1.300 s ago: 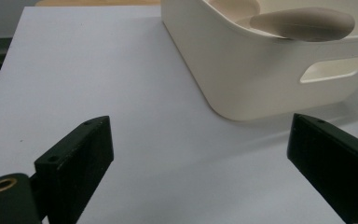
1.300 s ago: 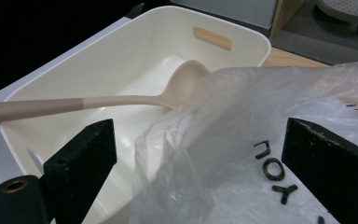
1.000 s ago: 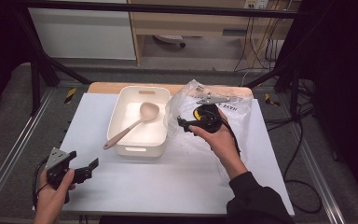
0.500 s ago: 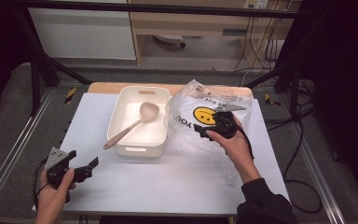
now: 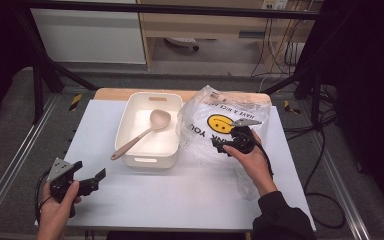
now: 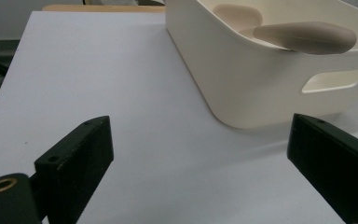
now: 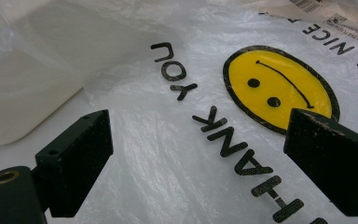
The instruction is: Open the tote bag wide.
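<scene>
White table (image 5: 145, 200): right tool (image 5: 223, 146) drawn back off plastic bag (image 5: 215, 125), jaws apart; left tool (image 5: 92, 181) unmoved, jaws apart.

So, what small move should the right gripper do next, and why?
Probably lower the right gripper a little and close it on the plastic bag. Its jaws stand open just above the film near the smiley print, with nothing between them yet. The left gripper waits open near the table's front left, apart from the white bin with the spoon.
</scene>
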Demonstrator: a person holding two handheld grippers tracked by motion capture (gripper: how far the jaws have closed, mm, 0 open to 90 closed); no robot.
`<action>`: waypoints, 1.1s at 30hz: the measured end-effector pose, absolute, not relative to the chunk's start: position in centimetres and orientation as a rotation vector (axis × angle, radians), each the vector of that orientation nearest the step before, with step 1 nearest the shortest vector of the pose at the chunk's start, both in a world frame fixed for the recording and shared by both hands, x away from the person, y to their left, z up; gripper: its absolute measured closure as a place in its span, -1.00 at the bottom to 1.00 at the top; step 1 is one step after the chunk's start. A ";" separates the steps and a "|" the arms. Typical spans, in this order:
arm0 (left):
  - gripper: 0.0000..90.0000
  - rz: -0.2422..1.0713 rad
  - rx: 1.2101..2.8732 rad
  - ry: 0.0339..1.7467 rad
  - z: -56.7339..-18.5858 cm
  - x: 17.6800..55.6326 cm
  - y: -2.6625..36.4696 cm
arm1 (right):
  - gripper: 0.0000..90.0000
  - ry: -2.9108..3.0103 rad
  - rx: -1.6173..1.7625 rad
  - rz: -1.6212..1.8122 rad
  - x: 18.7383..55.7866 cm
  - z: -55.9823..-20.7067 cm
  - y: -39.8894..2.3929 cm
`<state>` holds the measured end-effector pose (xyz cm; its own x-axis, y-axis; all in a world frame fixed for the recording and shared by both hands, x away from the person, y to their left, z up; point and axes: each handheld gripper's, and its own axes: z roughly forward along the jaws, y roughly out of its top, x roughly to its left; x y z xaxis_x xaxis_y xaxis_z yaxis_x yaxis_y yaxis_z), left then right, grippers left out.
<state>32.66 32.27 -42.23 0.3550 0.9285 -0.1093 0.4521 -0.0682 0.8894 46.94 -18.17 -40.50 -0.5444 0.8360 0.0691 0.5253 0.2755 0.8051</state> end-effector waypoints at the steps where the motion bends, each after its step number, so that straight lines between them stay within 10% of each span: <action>1: -0.85 0.640 1.682 1.244 -42.2 32.7 32.3 | -0.81 2.184 1.236 1.157 46.9 -40.7 -18.2; 33: -0.85 0.633 1.703 1.245 -42.3 32.7 32.1 | -0.83 2.312 1.173 1.008 46.8 -43.9 -16.3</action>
<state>32.70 32.10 -42.34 0.3602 0.9272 -0.1026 0.4635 -0.0824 0.8823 46.75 -16.25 -43.85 -0.5914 0.8064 0.0031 0.5509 0.4012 0.7318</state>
